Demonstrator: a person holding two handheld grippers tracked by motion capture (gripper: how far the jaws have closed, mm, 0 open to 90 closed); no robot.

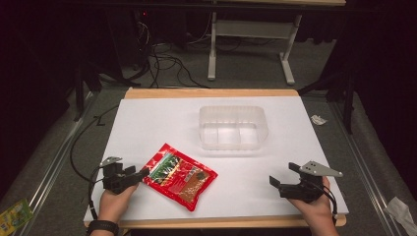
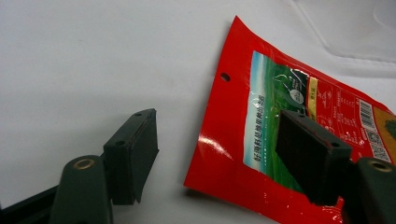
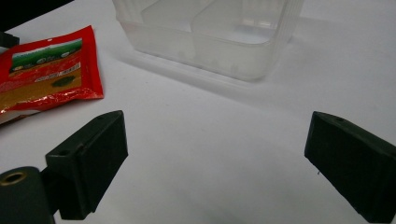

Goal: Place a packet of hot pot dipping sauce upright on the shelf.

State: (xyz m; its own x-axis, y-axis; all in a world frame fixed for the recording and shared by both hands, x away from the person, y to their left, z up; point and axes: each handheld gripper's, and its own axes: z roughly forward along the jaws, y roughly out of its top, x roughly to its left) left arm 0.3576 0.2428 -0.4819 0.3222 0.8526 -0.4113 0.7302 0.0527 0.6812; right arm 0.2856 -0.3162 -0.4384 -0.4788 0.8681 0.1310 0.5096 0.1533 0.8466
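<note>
A red snack packet (image 1: 179,176) lies flat on the white table top (image 1: 162,123), front left of centre. My left gripper (image 1: 137,176) is at the packet's left end, low over the table. In the left gripper view the packet (image 2: 261,116) has one jaw above its printed face and the other jaw over bare table, so its edge lies between the jaws of the left gripper (image 2: 219,144); the pads stand apart and do not press it. My right gripper (image 1: 283,174) rests open at the front right, with nothing between the jaws of the gripper (image 3: 217,144).
A clear plastic container (image 1: 260,123) with compartments stands at the table's middle back; its wall (image 3: 210,51) and the packet (image 3: 46,70) lie ahead of the right gripper. A green packet (image 1: 14,214) and crumpled wrappers (image 1: 402,209) lie beside the table.
</note>
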